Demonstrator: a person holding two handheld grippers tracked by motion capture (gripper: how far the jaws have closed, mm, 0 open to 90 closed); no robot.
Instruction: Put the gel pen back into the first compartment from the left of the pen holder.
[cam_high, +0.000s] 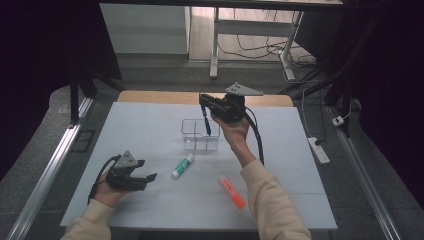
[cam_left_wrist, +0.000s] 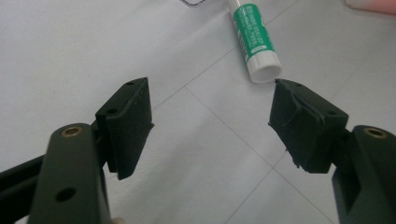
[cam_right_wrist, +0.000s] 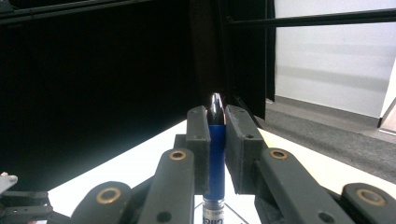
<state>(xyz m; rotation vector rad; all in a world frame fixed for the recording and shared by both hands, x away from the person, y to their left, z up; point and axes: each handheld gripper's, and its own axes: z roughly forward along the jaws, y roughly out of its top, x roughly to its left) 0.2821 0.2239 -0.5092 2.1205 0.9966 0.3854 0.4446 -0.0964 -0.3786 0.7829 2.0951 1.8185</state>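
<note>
My right gripper (cam_high: 204, 103) hangs above a clear plastic divided box (cam_high: 192, 141) at the middle of the white mat. It is shut on a blue pen (cam_high: 206, 125), whose lower end points down into the box. In the right gripper view the blue pen (cam_right_wrist: 216, 149) stands upright between the closed jaws of the right gripper (cam_right_wrist: 216, 135), its dark tip above them. At the lower left my left gripper (cam_high: 148, 171) rests low over the mat, open and with nothing in it. In the left gripper view its jaws (cam_left_wrist: 210, 126) stand wide apart, just short of a green and white glue stick (cam_left_wrist: 254, 42).
The glue stick (cam_high: 182, 166) lies in front of the box, and an orange highlighter (cam_high: 232, 191) lies to its right, near the right forearm. The white mat (cam_high: 125, 130) covers most of the table. Dark frames and a metal rail (cam_high: 50, 170) flank the table.
</note>
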